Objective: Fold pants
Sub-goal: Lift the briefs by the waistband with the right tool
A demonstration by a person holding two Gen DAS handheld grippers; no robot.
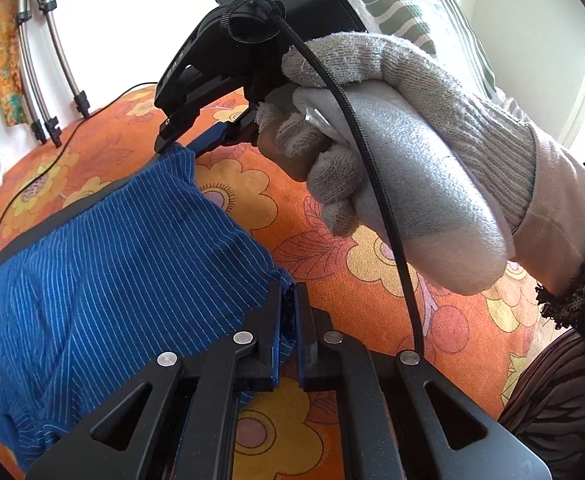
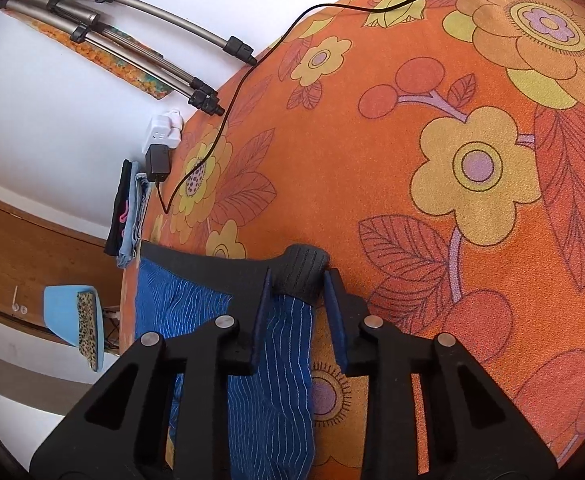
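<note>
**Both grippers on the blue striped pants**

The pants (image 1: 104, 256), blue with thin pale stripes and a dark waistband (image 2: 302, 274), lie on an orange flowered cover (image 2: 432, 100). In the left wrist view the left gripper (image 1: 290, 300) has its fingers pressed nearly together on an edge of the blue cloth, which spreads away to the gripper's left. Ahead of it, the right gripper (image 1: 208, 140), held in a grey gloved hand (image 1: 412, 128), meets the far edge of the same cloth.

In the right wrist view the right gripper (image 2: 298, 284) stands with its jaws apart, and the bunched waistband sits between the fingertips; whether the pads squeeze it cannot be told. The blue fabric runs back under the gripper's left finger.

Beyond, far to the gripper's left, a black cable (image 2: 252, 68) crosses the cover to a charger (image 2: 158, 162) in a white socket strip (image 2: 166, 128), near folded tripod legs (image 2: 152, 32).
</note>
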